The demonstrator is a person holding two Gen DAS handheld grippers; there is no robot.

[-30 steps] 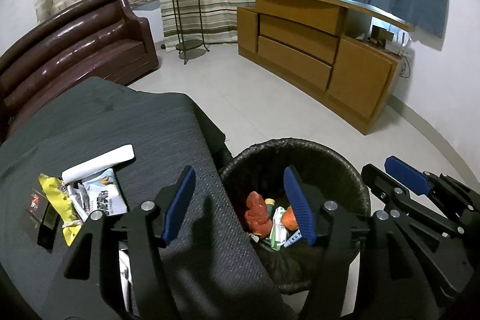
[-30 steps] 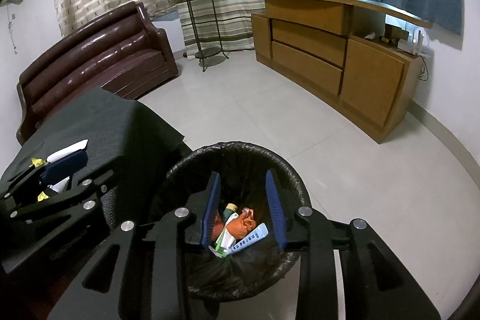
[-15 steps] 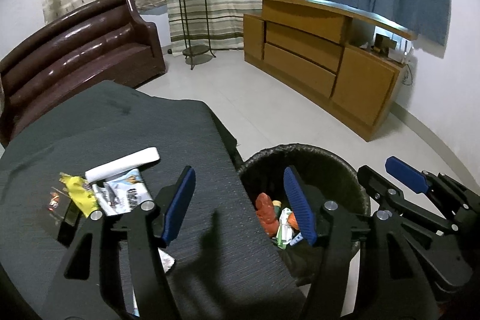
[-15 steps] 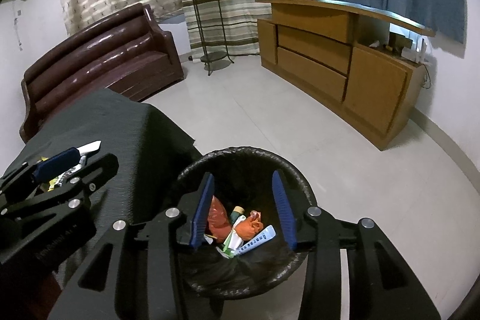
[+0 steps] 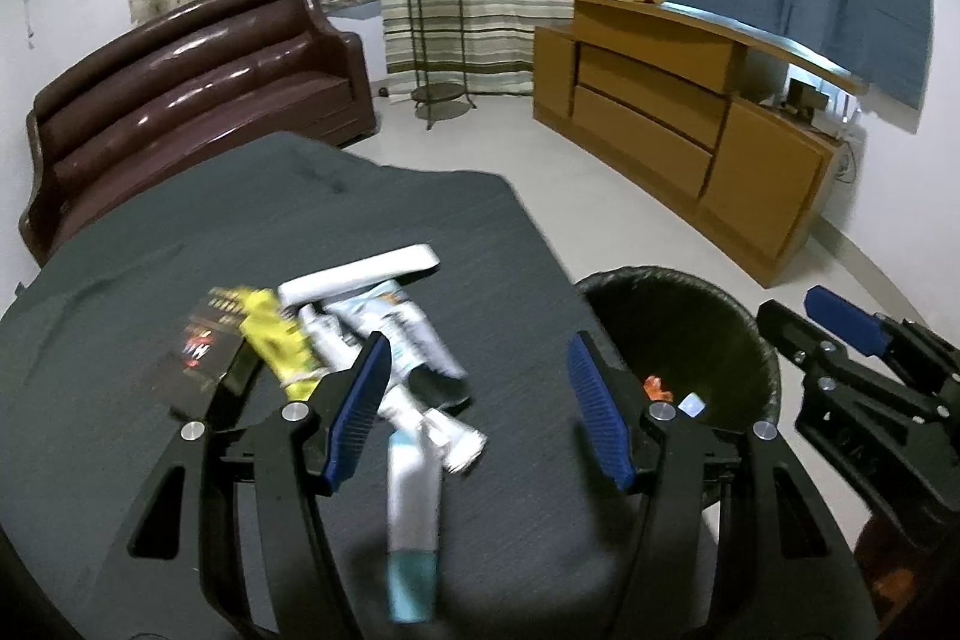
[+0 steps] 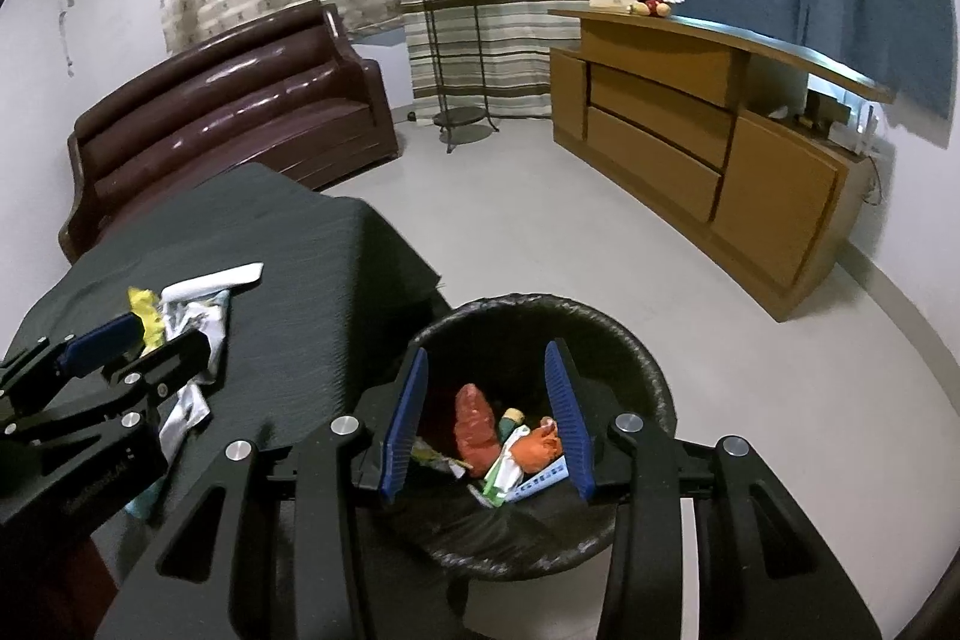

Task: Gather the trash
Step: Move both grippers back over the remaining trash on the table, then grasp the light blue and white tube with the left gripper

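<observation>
A heap of trash lies on the dark grey cloth-covered table [image 5: 240,220]: a white tube [image 5: 360,277], a yellow wrapper [image 5: 273,340], a black packet [image 5: 201,358], white wrappers [image 5: 396,334] and a white-and-blue sachet [image 5: 411,508]. My left gripper [image 5: 477,358] hangs open just above the near end of the heap, holding nothing. The round bin [image 6: 636,346] with a black liner stands on the floor beside the table. It holds a red wrapper [image 6: 474,421] and an orange one [image 6: 537,445]. My right gripper [image 6: 486,352] is open and empty over the bin.
A brown leather sofa [image 5: 192,100] stands behind the table. A wooden sideboard [image 5: 690,118] runs along the right wall, and a metal plant stand [image 5: 429,40] is by the striped curtain. Pale floor lies between the bin [image 5: 738,316] and the sideboard.
My left gripper has swung left from the bin's edge to over the trash heap on the table. The right gripper's jaws have widened a little and it has drawn back slightly above the bin.
</observation>
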